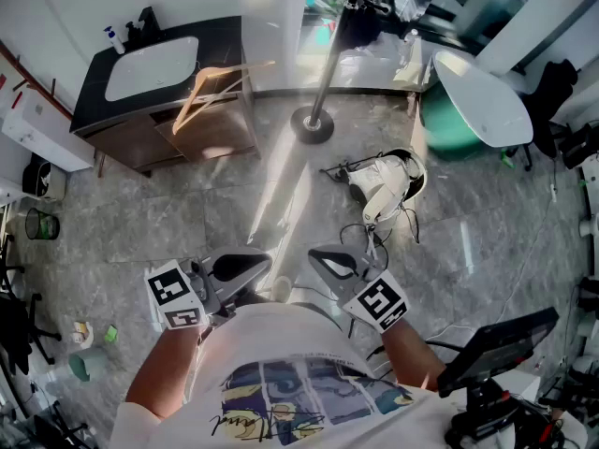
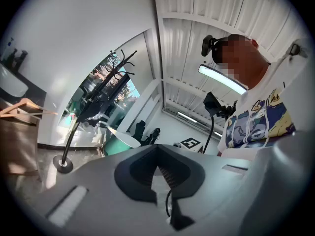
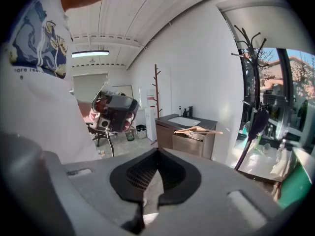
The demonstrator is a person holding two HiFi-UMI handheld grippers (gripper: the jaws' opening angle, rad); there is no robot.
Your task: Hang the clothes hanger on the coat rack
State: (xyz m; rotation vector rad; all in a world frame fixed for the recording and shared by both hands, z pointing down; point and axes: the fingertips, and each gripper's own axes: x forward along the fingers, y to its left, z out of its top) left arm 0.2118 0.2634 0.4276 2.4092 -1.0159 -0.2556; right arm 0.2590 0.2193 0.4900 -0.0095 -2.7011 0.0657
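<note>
Fingers (image 2: 135, 173) of the left gripper (image 1: 239, 269) are pressing together with nothing between them, and the fingers (image 3: 135, 176) of the right gripper (image 1: 332, 262) are doing the same. Both grippers are hovering close to the person's shirt (image 1: 281, 363). Farther away, the wooden hanger (image 1: 217, 90) is lying on the dark cabinet (image 1: 220, 36) beside the sink (image 1: 150, 68), and the coat rack (image 1: 318, 92) is standing near it.

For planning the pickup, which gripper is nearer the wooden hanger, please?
Left. In the head view the left gripper is below the wooden hanger, the right gripper further right.
</note>
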